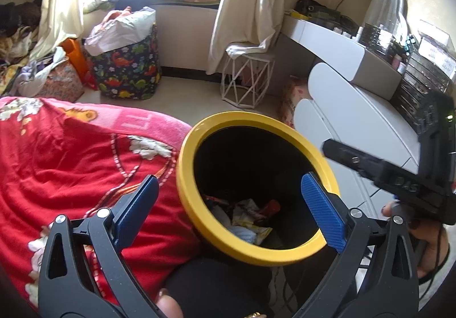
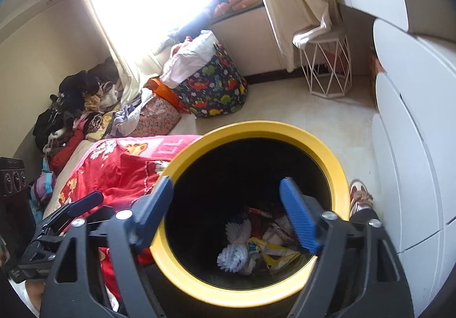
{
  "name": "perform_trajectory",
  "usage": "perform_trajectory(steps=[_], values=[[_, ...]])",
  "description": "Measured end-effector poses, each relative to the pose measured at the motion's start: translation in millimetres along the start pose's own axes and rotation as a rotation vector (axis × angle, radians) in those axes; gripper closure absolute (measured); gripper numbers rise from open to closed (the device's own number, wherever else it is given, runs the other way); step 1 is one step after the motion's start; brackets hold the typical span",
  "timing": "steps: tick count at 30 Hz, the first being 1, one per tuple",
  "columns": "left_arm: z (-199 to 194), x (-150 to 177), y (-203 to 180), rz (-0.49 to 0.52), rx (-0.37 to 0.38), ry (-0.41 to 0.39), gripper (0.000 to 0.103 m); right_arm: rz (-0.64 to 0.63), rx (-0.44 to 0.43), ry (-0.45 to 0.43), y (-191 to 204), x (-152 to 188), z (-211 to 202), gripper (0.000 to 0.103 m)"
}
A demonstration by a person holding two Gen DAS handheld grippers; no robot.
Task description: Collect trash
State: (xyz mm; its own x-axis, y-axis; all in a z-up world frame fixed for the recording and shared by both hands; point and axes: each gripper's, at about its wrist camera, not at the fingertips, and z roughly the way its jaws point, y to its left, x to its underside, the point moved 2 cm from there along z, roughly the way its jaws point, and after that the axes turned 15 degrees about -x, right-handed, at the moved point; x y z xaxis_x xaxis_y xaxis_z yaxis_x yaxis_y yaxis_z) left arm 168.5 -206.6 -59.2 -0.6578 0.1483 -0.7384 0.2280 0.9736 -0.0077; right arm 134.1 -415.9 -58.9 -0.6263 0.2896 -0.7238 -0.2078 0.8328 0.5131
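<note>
**Ana:** Bedroom floor, pale, with bright window light at the top of both views. Where's the bin?

**Ben:** Centre of each picture. The bin (image 2: 327, 152) is round, black inside with a yellow rim, standing upright, its mouth facing up toward the cameras.

**Ana:** What's in it?

**Ben:** Trash (image 2: 256, 249) at the bottom: crumpled white tissue, a yellow wrapper, some red packaging. Not close to full.

**Ana:** And the grippers?

**Ben:** Both over the mouth. The left gripper (image 1: 228, 209) has its blue pads spread wide, nothing between them. The right gripper (image 2: 228, 218) is spread too, also empty; in the left view it pokes in from the right edge.

**Ana:** Around the bin?

**Ben:** A red blanket (image 1: 71, 152) lies just left of the rim, touching it. White drawers (image 2: 413, 147) stand on the right. A dinosaur-print basket (image 2: 213, 87) stuffed with white bags sits in the upper middle, a white wire stool (image 2: 327, 67) further right. A sneaker (image 2: 360, 195) shows beside the rim at the right.
</note>
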Motion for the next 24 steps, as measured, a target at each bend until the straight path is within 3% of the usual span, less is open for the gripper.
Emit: perform_trajectory(steps=[5, 11, 20, 24], values=[[-11, 4, 13, -0.030, -0.044, -0.005, 0.011, -0.060, 0.014, -0.024, 17, 1, -8, 0.012], [-30, 6, 29, -0.065, -0.110, -0.029, 0.011, -0.132, 0.018, -0.068, 39, 4, -20, 0.006], [-62, 20, 51, -0.121, -0.257, -0.080, 0.011, -0.266, 0.044, -0.192, 74, 21, -43, 0.006], [-81, 31, 58, -0.134, -0.307, -0.147, 0.011, -0.351, 0.052, -0.270, 90, 42, -54, 0.006]])
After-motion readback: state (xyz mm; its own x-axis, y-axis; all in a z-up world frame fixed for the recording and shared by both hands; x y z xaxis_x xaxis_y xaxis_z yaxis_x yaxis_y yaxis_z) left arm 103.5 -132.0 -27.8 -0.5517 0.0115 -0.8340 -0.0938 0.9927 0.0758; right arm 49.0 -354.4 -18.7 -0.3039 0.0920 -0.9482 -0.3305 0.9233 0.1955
